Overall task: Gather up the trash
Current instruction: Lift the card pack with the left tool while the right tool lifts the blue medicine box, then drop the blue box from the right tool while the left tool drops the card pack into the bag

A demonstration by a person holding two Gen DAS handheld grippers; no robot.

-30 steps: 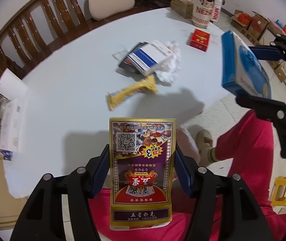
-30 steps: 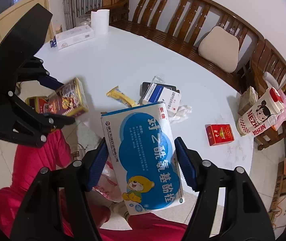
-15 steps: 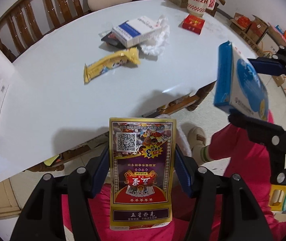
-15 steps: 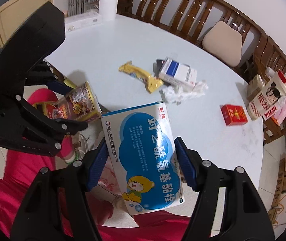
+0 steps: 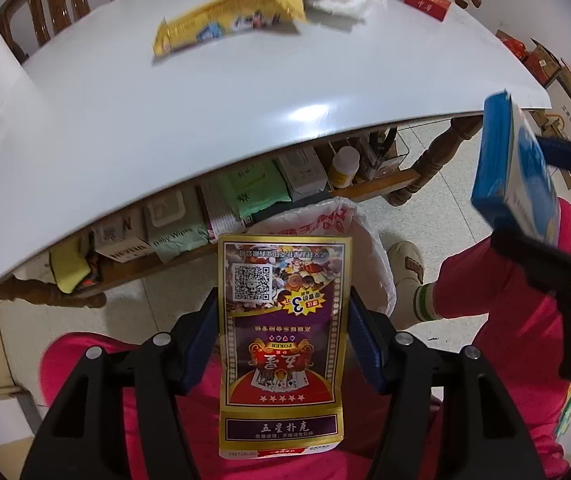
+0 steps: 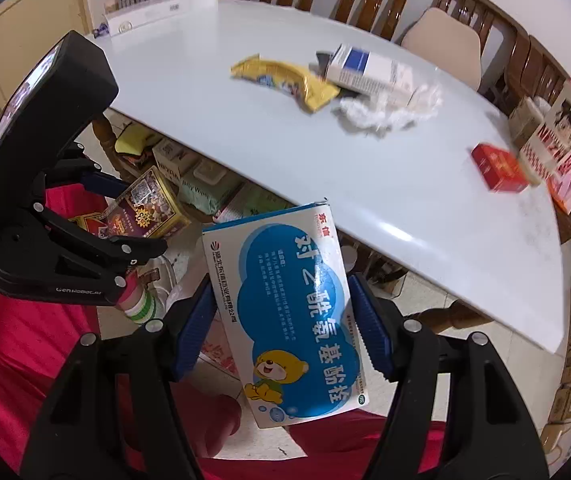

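Note:
My left gripper [image 5: 283, 312] is shut on a gold and purple poker card box [image 5: 281, 320], held below the table edge above a white plastic trash bag [image 5: 321, 216] on the floor. My right gripper [image 6: 285, 304] is shut on a blue and white medicine box [image 6: 289, 312]; it also shows in the left wrist view [image 5: 513, 176] at the right. On the white table [image 6: 245, 132] lie a yellow snack wrapper [image 6: 285, 80], a blue and white box [image 6: 365, 70], crumpled tissue [image 6: 389, 110] and a red box [image 6: 499, 166].
A shelf under the table holds wipes packs [image 5: 253, 192], boxes and a bottle [image 5: 343, 164]. The person's pink-trousered legs [image 5: 497, 304] are below both grippers. Wooden chairs [image 6: 445, 32] stand behind the table. A milk carton [image 6: 557, 136] stands at the table's right end.
Both grippers have pulled back from the table and dropped below its edge with their boxes. The trash bag and under-table shelf have come into view.

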